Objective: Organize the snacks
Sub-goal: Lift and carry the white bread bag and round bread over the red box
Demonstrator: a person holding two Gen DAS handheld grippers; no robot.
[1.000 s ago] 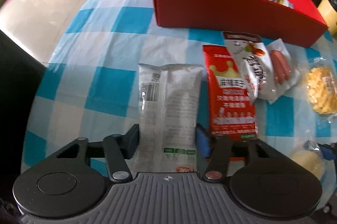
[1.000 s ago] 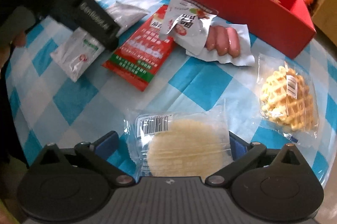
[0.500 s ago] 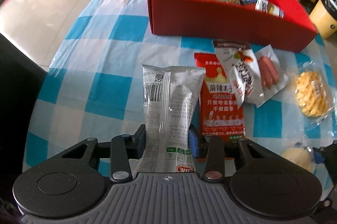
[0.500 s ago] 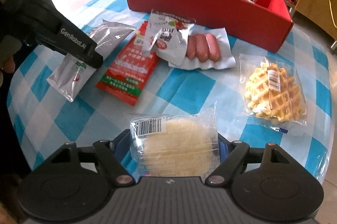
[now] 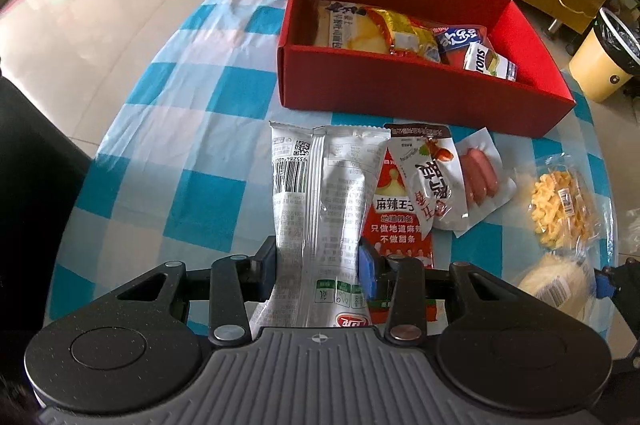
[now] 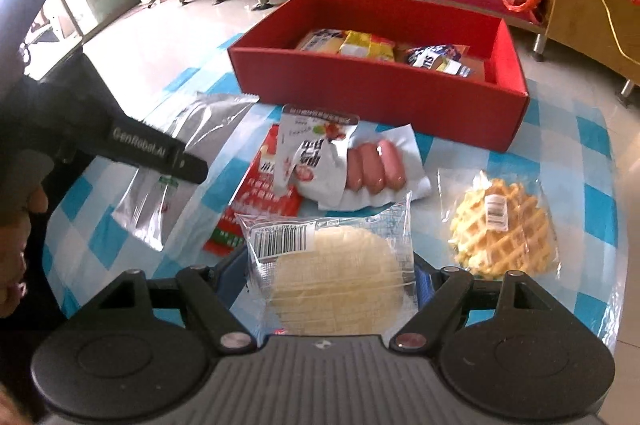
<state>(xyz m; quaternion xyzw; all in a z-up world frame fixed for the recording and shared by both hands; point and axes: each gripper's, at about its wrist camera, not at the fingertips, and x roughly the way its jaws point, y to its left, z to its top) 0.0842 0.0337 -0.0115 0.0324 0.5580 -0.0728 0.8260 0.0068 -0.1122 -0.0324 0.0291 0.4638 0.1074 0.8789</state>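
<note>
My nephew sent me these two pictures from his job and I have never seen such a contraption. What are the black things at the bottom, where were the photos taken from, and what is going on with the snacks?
No robot here: a person holds a two-finger gripper in each hand, and each gripper carries a wide-angle camera looking along its fingers. The black shapes are the grippers' own bodies.

In the left camera's picture, the left gripper is shut on a silver snack packet. In the right camera's picture, the right gripper is shut on a wrapped round cake.

Lying on the checked tablecloth are a red spicy-strip packet, a white pouch lying on a sausage pack, and a wrapped waffle. The red box behind already holds several snacks.
</note>
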